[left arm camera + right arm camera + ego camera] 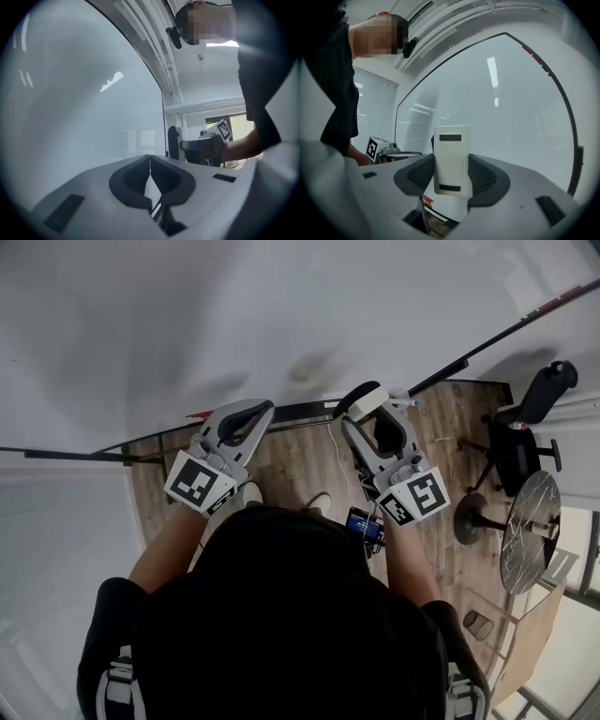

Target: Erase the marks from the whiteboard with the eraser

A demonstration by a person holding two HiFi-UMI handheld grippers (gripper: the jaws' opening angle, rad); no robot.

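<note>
The whiteboard (281, 324) fills the upper part of the head view, and I see no marks on it. My right gripper (451, 174) is shut on the white eraser (451, 159), which stands upright between the dark pads, close to the whiteboard (511, 108). In the head view the right gripper (367, 401) points at the board's lower edge with the eraser (367, 404) at its tip. My left gripper (150, 169) is shut with nothing between its pads, facing the whiteboard (79, 103). It sits left of the right one, the left gripper (246, 413) near the board's bottom rail.
A black office chair (525, 427) and a round metal table (530, 531) stand on the wooden floor (441, 446) at the right. A marker tray (300, 412) runs along the board's lower edge. The person's head and shoulders fill the bottom of the head view.
</note>
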